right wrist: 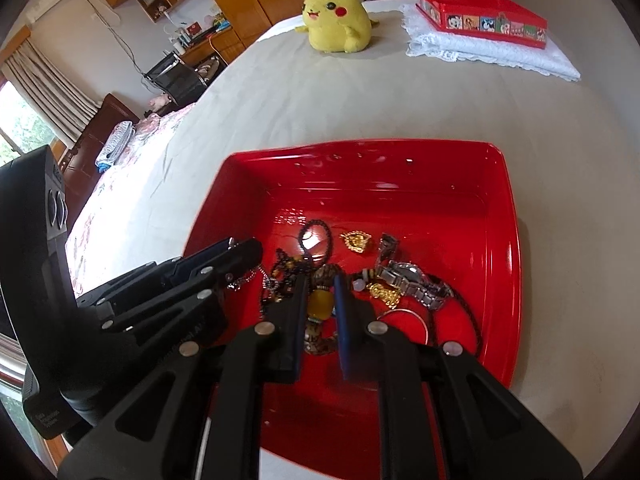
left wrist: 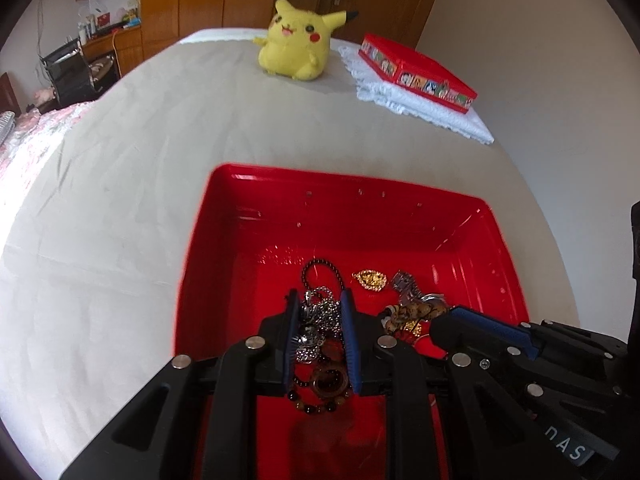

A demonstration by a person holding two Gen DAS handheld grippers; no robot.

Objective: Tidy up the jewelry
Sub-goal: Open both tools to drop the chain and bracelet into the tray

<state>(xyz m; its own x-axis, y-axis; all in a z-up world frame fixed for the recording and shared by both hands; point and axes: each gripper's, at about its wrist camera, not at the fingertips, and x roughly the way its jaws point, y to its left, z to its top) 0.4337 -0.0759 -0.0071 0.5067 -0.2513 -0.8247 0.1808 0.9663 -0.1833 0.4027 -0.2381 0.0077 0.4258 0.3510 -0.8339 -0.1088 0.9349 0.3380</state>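
Beige bed sheet (left wrist: 140, 184) under red tray (left wrist: 400, 196); left gripper (left wrist: 320, 304) narrow over silver chain (left wrist: 324, 314), right gripper (right wrist: 320, 280) shut around nothing clear; probably best lifted slowly, untangling first

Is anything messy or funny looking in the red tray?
Yes. The jewelry is heaped in one tangle in the red tray: bead strings, chains and a silver watch cross over each other. Only the small gold pendant lies apart. Nothing has spilled onto the bed sheet, and nothing looks broken.
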